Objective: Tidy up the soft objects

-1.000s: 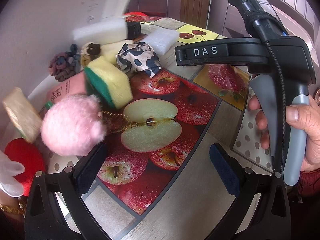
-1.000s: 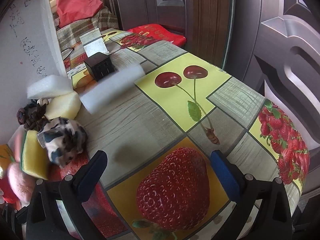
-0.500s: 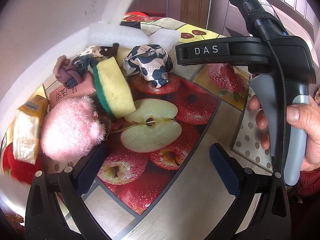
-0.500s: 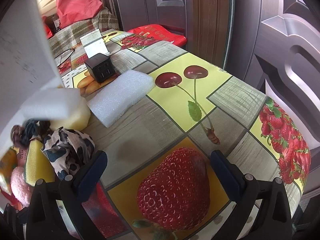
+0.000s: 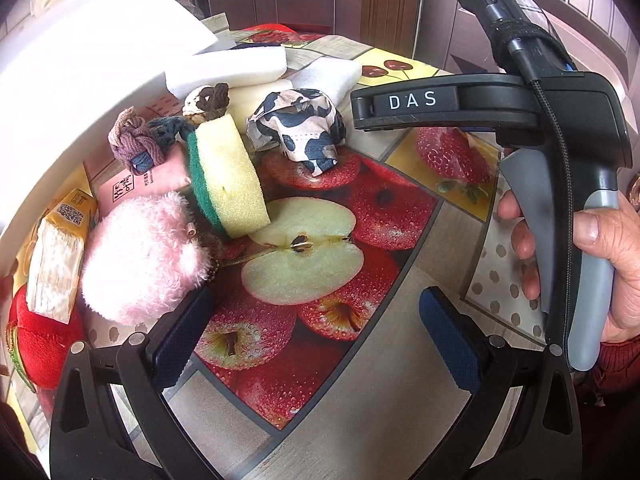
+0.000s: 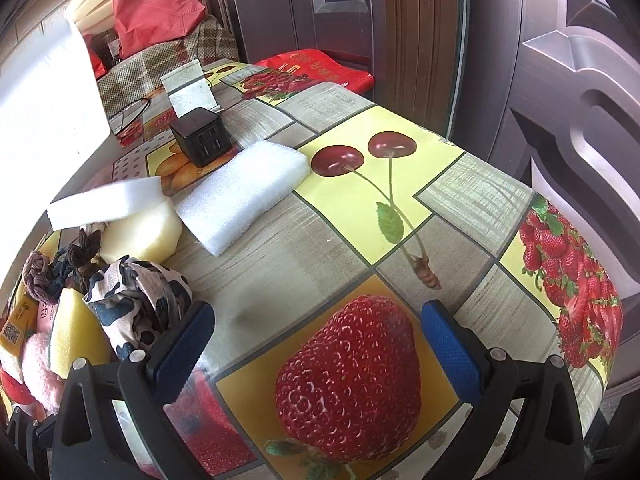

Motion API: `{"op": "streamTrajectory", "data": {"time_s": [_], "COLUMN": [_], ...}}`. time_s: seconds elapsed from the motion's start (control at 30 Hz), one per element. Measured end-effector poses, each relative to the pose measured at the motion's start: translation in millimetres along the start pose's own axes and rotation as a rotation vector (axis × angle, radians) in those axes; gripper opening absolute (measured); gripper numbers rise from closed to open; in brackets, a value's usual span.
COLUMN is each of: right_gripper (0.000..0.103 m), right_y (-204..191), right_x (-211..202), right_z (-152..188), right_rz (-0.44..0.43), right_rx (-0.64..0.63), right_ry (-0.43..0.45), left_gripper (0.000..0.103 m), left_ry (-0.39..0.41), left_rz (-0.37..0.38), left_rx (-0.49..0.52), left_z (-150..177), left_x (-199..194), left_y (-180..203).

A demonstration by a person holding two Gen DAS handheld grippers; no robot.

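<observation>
A heap of soft things lies on the fruit-print table (image 5: 360,420): a pink fluffy ball (image 5: 140,256), a yellow-green sponge (image 5: 228,176), a cow-print cloth (image 5: 300,128), knotted hair ties (image 5: 136,140), a tissue pack (image 5: 56,264), a red plush (image 5: 36,336) and white foam blocks (image 5: 236,68). My left gripper (image 5: 316,332) is open and empty, its left finger beside the pink ball. My right gripper (image 6: 316,348) is open and empty, its left finger next to the cow-print cloth (image 6: 140,300). A white foam block (image 6: 244,196) lies ahead of it.
A large white board or container wall (image 5: 80,64) is tilted over the heap at the left. A black cube charger (image 6: 200,140) and a small card stand (image 6: 188,88) stand at the table's far side. Dark wooden doors (image 6: 560,80) stand behind the table. The right gripper's handle (image 5: 560,160) crosses the left view.
The white board has lifted away up and left, uncovering more of the heap. The soft things tumbled and settled: the sponge tipped upright and the foam blocks came to rest. Both grippers stayed still.
</observation>
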State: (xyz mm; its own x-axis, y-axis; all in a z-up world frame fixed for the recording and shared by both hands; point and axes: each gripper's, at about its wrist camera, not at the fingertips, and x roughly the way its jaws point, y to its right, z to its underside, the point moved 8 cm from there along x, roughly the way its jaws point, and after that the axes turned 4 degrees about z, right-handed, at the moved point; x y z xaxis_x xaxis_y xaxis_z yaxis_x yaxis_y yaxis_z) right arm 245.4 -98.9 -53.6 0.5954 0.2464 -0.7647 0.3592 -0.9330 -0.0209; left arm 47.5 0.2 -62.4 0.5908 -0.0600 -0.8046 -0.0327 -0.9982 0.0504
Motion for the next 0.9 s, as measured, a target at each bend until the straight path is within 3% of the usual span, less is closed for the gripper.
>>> {"op": "streamTrajectory", "data": {"time_s": [0.9], "right_gripper": [0.103], "right_y": [-3.1], "right_x": [-0.7], "right_z": [-0.7], "right_rz": [-0.015], "right_rx": [-0.002], "right_ry": [0.005], "left_gripper": [0.102], "left_ry": [0.000], "left_rz": [0.000], "left_rx": [0.001], "left_z": [-0.1], "left_x": [-0.1], "left_y": [0.0]}}
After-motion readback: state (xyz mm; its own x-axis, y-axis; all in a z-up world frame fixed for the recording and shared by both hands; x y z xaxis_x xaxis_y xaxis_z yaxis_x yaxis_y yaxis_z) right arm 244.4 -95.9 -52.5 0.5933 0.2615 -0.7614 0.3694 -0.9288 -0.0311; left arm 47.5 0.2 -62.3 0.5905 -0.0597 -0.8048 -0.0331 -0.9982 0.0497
